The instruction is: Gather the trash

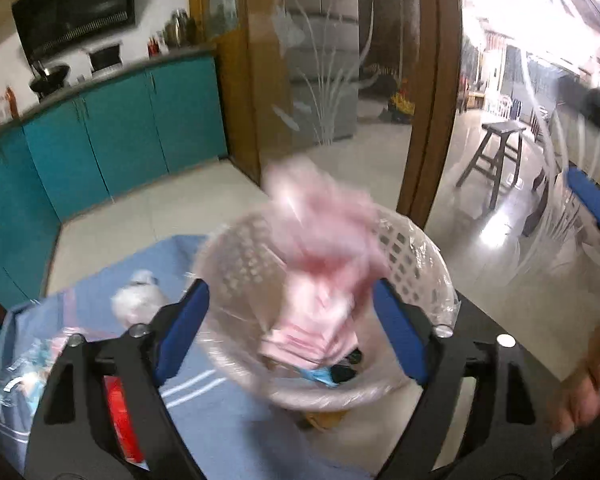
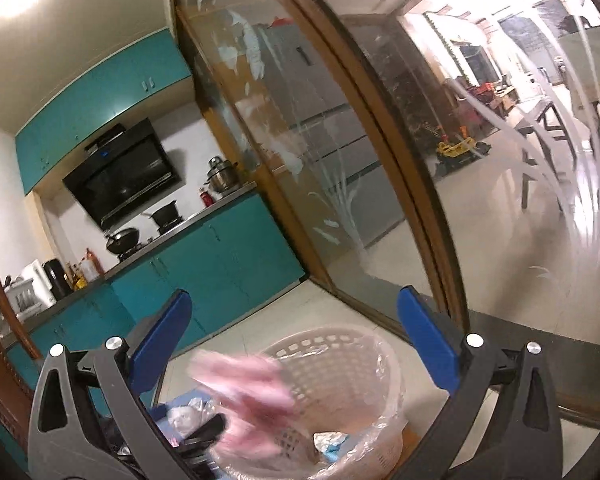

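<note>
A white lattice basket [image 1: 412,240] [image 2: 340,340] lined with a clear bag stands at the edge of the blue-clothed table. A blurred pink wrapper [image 1: 320,264] [image 2: 247,388] is in the air over its mouth. My left gripper [image 1: 291,330] is open, its blue pads wide on either side of the wrapper and clear of it. Blue and black scraps [image 1: 336,372] lie at the basket's bottom. My right gripper [image 2: 293,336] is open and empty, held above and behind the basket. One of its blue fingers [image 1: 592,200] shows at the right edge of the left wrist view.
On the blue cloth [image 1: 219,396] lie a crumpled white wrapper [image 1: 139,296], a red packet [image 1: 119,412] and clear packets [image 1: 27,372]. A hand [image 1: 592,380] is at the right. Behind the basket are a wood-framed glass door [image 1: 428,120], teal cabinets [image 1: 99,140] and a stool [image 1: 496,152].
</note>
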`<state>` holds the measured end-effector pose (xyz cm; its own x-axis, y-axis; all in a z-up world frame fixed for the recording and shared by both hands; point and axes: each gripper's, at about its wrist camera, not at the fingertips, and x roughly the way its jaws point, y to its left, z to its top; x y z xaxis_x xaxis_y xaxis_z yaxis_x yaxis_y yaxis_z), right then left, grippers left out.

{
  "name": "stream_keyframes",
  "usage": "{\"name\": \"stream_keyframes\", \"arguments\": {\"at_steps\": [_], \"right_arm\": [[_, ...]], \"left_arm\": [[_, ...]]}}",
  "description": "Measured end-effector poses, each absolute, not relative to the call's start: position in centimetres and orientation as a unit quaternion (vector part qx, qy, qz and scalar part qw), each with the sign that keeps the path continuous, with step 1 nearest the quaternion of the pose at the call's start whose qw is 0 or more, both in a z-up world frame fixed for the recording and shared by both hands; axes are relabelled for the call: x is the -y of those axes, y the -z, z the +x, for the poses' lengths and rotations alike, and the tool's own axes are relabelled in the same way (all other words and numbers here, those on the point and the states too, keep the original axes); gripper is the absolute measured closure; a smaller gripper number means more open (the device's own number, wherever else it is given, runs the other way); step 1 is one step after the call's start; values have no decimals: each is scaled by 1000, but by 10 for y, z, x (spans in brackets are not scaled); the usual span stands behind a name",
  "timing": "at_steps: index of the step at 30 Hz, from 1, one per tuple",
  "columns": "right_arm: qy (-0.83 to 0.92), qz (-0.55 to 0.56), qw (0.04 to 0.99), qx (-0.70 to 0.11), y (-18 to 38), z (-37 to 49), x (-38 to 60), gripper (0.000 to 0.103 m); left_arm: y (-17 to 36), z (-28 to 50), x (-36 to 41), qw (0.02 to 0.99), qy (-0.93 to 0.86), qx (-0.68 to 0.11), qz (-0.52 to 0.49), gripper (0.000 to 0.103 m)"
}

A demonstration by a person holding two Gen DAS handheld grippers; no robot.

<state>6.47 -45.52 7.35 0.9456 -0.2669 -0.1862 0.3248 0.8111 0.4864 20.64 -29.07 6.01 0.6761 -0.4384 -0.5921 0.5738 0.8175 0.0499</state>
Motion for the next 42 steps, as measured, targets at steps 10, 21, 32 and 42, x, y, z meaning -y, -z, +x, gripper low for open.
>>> {"name": "stream_keyframes", "arguments": {"at_steps": [10,21,32,42], "right_arm": [[76,206,970,-102,-84,78,388,3],[-22,76,983,-166,-74,83,263,3],[-43,24,979,-196,-56,95,222,3],[-42,20,979,-198,-53,98,220,3]], "left_arm": [[-106,142,78,962,118,-232,83,4],[-61,122,-12,966,40,-255,11,4],[-45,130,-17,962,51,-270,5,4],[-45,132,-15,960,55,-275,2,4]]}}
